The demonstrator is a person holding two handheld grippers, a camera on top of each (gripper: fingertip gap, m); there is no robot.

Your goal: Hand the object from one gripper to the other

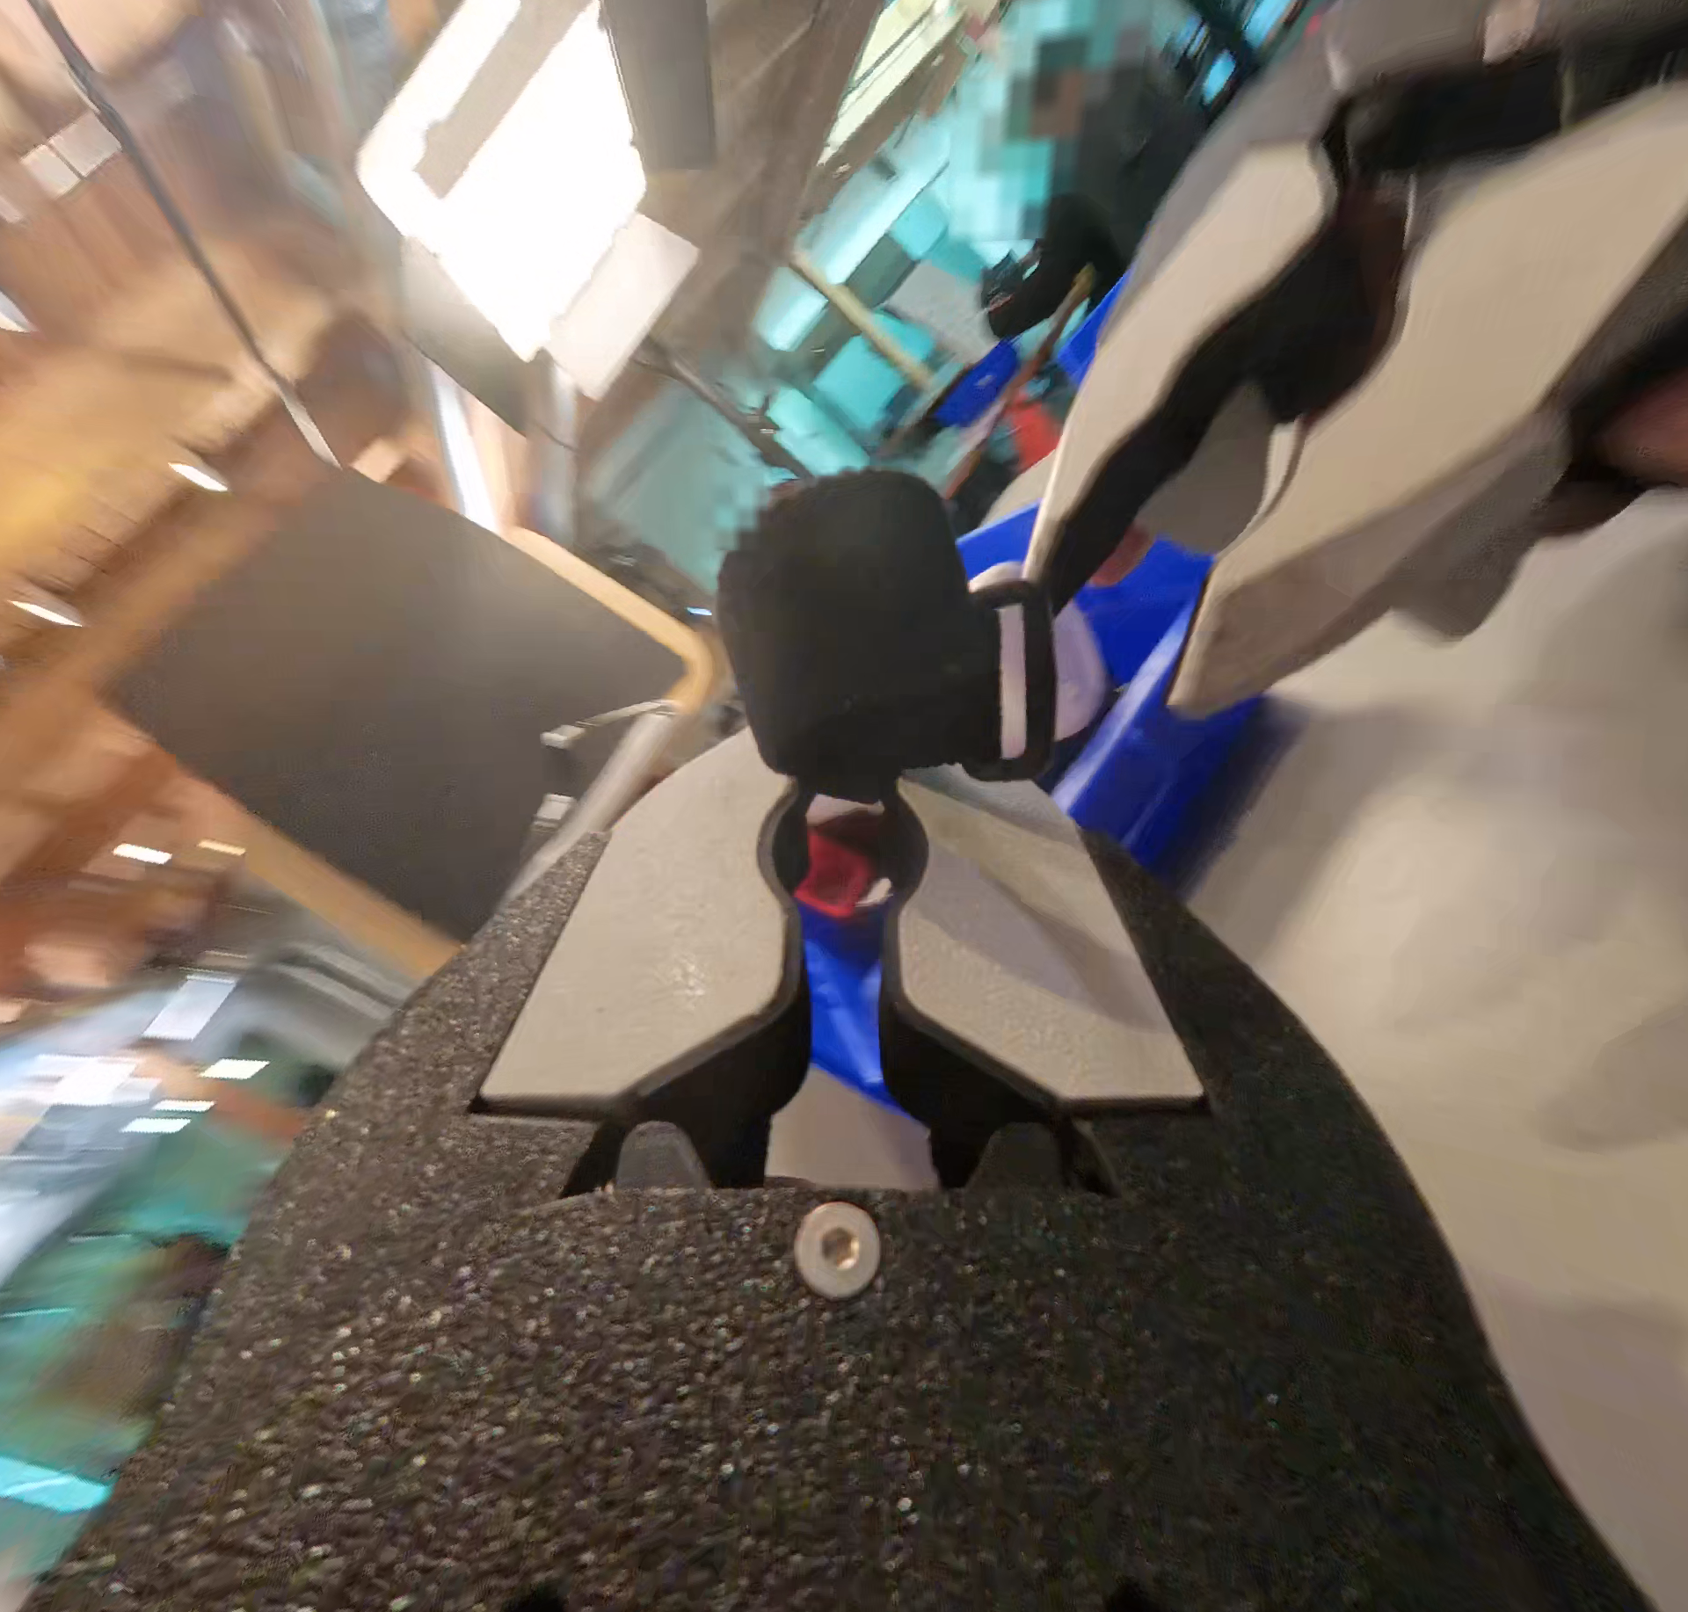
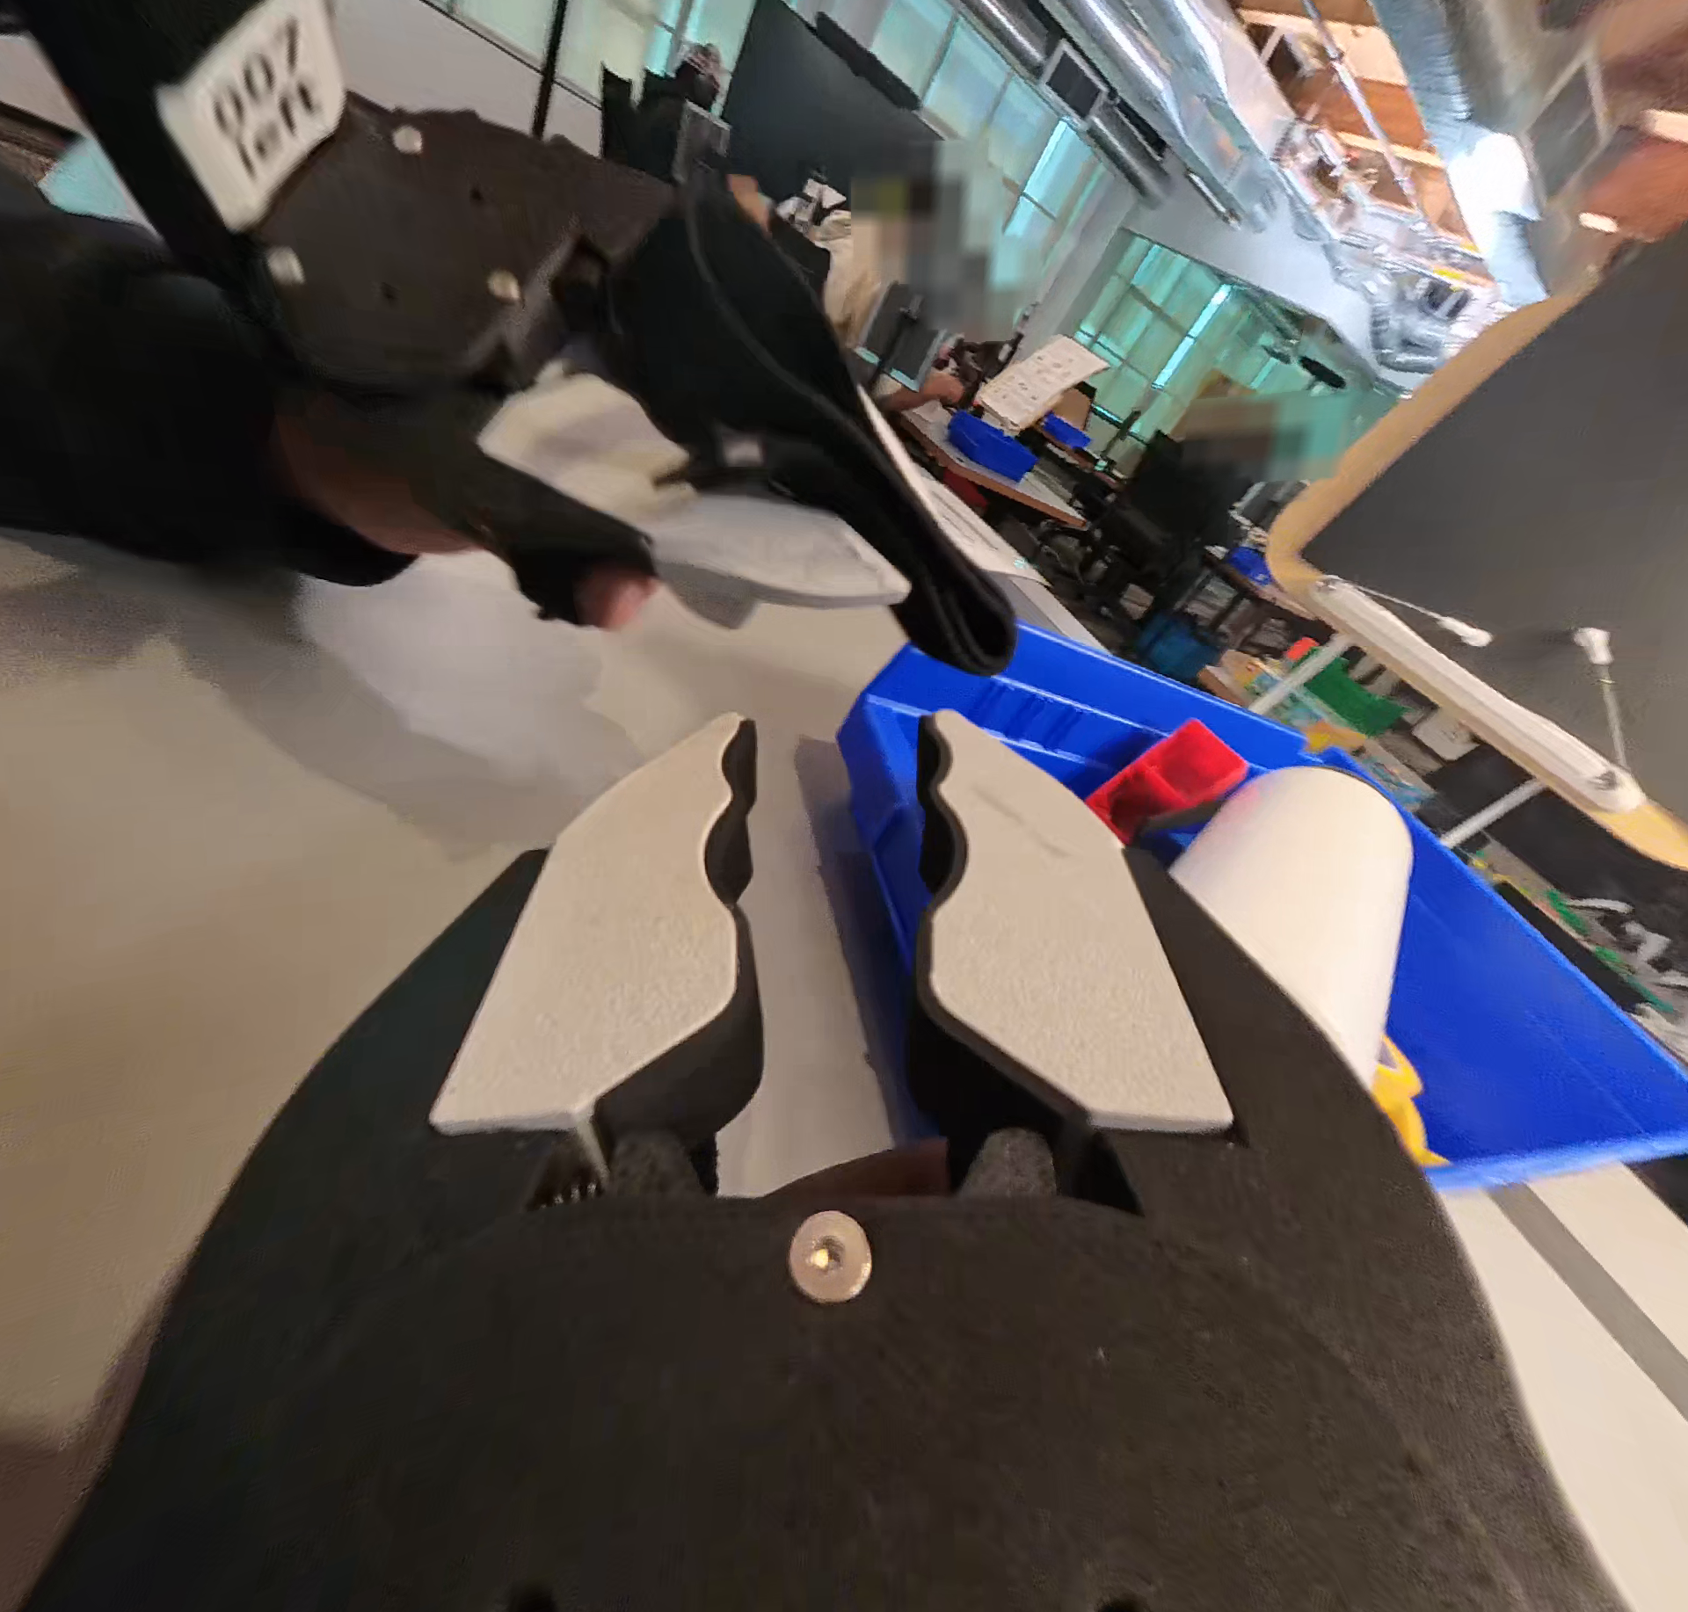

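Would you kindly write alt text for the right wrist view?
The right gripper is open and empty above a grey table, while the left gripper holds a folded black cloth just ahead. A blue bin with a white roll sits right.

Open workshop, teal-lit window wall (image 2: 1078, 162) far ahead, silver ducts (image 2: 1096, 43) overhead, dark wood-edged partition (image 2: 1507, 491) at right, grey bench (image 2: 274, 838) below, desks (image 2: 1023, 491) beyond, bright ceiling light (image 1: 511, 198).
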